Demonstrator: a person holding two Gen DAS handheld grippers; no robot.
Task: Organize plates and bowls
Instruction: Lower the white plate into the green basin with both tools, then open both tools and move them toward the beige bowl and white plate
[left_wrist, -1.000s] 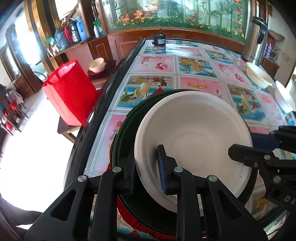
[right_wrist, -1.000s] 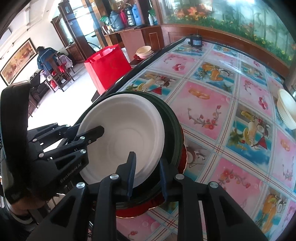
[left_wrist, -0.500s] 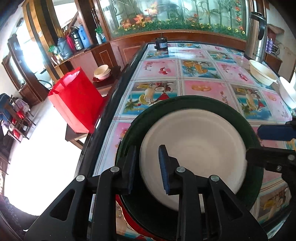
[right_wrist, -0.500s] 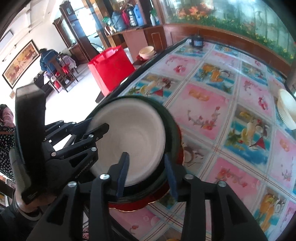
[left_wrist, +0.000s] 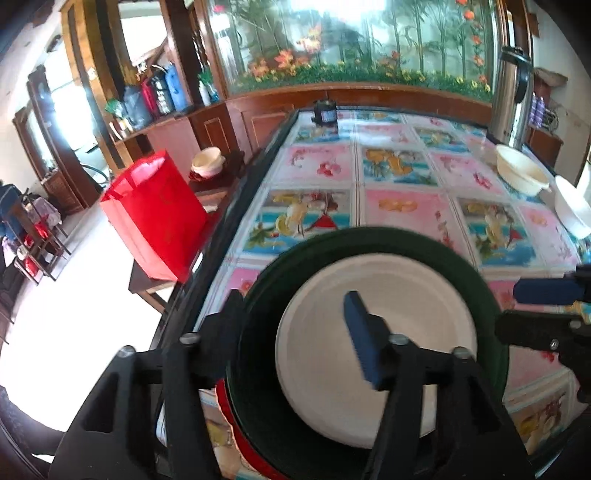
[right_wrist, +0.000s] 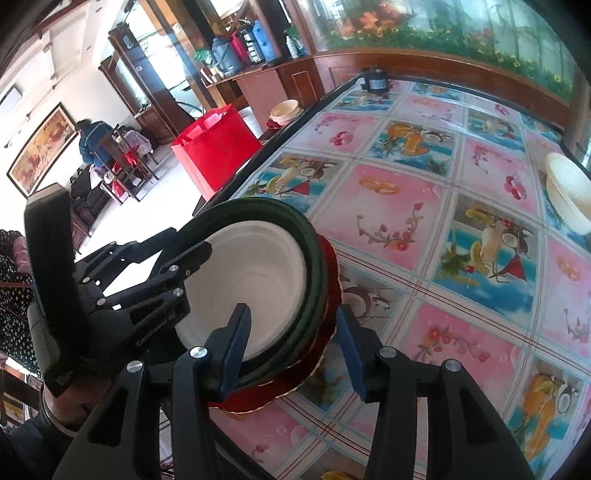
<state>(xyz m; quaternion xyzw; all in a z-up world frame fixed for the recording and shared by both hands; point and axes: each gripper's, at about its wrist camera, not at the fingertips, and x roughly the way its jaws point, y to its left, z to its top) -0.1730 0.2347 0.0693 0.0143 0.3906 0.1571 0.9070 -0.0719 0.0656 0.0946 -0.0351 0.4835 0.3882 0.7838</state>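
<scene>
From my left wrist view, my left gripper (left_wrist: 295, 332) is opening, its jaws straddling the near rim of the green plate (left_wrist: 461, 266) without pressing; the white plate (left_wrist: 325, 350) lies inside it near the counter's (left_wrist: 402, 206) left edge. A cream bowl (left_wrist: 521, 170) sits far right.

My right wrist view alone shows the red plate (right_wrist: 332, 266) under the stack. My right gripper (right_wrist: 291, 347) is released, jaws straddling the stack's rim.

Home dining room: table (left_wrist: 399, 177), aquarium (left_wrist: 351, 40)
</scene>
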